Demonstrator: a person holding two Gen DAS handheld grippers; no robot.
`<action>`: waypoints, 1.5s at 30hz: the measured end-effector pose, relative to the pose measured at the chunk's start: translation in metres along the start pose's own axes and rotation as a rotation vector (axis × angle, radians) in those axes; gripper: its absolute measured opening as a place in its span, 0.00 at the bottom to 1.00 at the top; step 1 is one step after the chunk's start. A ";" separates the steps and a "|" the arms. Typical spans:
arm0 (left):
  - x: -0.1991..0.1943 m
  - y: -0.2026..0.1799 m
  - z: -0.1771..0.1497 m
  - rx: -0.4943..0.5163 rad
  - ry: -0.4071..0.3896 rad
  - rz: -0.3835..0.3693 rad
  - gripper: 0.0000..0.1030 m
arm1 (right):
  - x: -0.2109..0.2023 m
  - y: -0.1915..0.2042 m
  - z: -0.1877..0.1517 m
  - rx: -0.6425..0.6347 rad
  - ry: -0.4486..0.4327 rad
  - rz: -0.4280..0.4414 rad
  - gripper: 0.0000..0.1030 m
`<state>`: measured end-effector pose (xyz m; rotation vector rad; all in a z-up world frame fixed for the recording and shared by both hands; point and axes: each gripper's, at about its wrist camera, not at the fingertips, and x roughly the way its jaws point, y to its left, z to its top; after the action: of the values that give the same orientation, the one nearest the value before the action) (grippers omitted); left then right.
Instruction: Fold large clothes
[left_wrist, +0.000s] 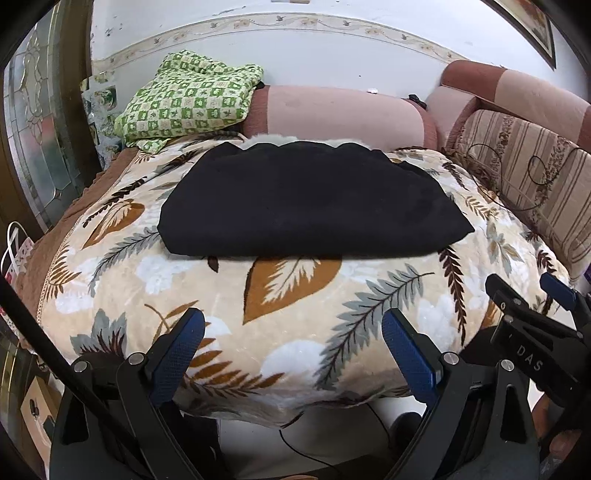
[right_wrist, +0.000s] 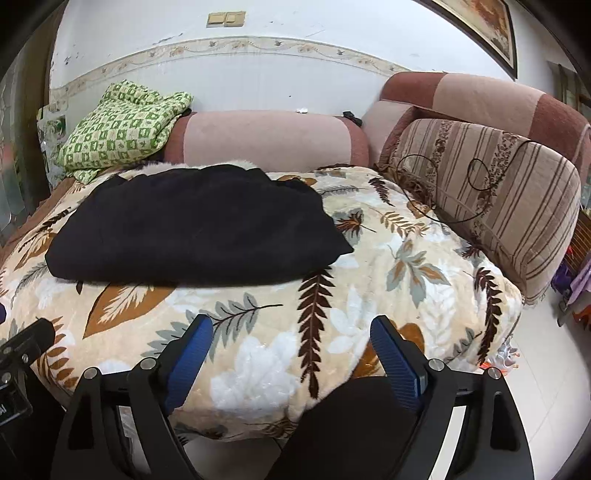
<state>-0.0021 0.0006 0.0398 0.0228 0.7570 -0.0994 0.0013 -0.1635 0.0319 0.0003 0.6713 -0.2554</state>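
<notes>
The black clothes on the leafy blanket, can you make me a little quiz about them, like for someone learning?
1. True or false: the black garment lies folded flat on the leaf-print blanket.
2. Which is held by the left gripper? A) the garment B) the blanket C) nothing
3. Fill in: the cloth piled behind the garment, by the wall, is checked white and ____.

Key
1. True.
2. C. Its jaws stand wide apart over the blanket, and so do those of the right gripper.
3. Green: the green checked cloth.
</notes>
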 end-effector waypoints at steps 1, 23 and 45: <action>-0.001 -0.001 -0.001 0.001 -0.002 -0.001 0.93 | -0.001 -0.003 0.000 0.004 -0.002 0.000 0.88; 0.001 -0.005 -0.010 0.011 0.028 -0.011 0.93 | 0.005 -0.004 -0.010 -0.001 0.019 0.010 0.90; 0.018 0.005 -0.015 -0.008 0.079 -0.017 0.93 | 0.016 0.008 -0.018 -0.017 0.060 0.032 0.90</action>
<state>0.0010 0.0045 0.0162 0.0125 0.8363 -0.1120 0.0047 -0.1583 0.0074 0.0022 0.7329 -0.2193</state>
